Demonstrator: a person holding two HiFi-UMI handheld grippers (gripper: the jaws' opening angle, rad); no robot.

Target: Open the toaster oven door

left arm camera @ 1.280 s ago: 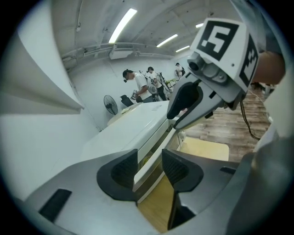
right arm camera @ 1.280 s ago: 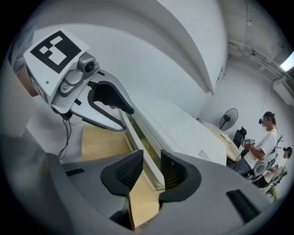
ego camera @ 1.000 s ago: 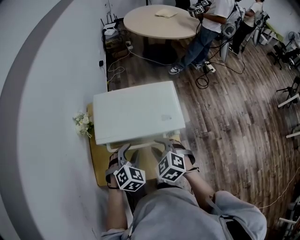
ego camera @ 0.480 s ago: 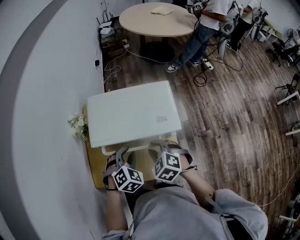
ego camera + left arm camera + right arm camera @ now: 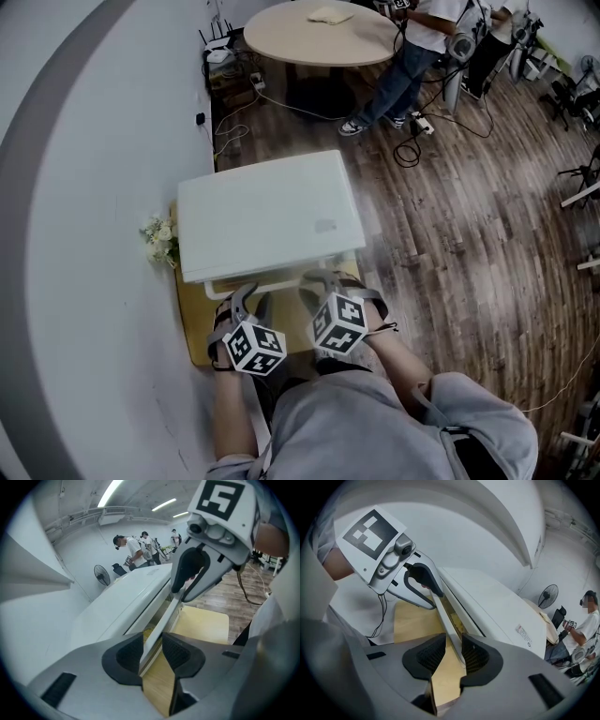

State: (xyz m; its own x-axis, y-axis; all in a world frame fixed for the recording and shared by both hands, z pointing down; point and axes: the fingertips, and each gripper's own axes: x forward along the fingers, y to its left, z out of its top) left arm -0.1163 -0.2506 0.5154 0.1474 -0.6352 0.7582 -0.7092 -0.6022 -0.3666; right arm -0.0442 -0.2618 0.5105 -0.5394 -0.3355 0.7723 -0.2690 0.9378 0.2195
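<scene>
White handle (image 5: 168,616), left gripper (image 5: 152,649) jaws just closed onto it, right gripper (image 5: 453,651) jaws clamping it, both angled downward

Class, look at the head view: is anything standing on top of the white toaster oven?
No: the top of the toaster oven is a bare white panel with only a small flat label on it.

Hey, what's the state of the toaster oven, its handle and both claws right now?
toaster oven, door not swung down; shut or at most open a crack.
handle, runs between the pads of both claws.
left claw, jaws have just been closing; now shut on the handle.
right claw, shut on the handle.
</scene>
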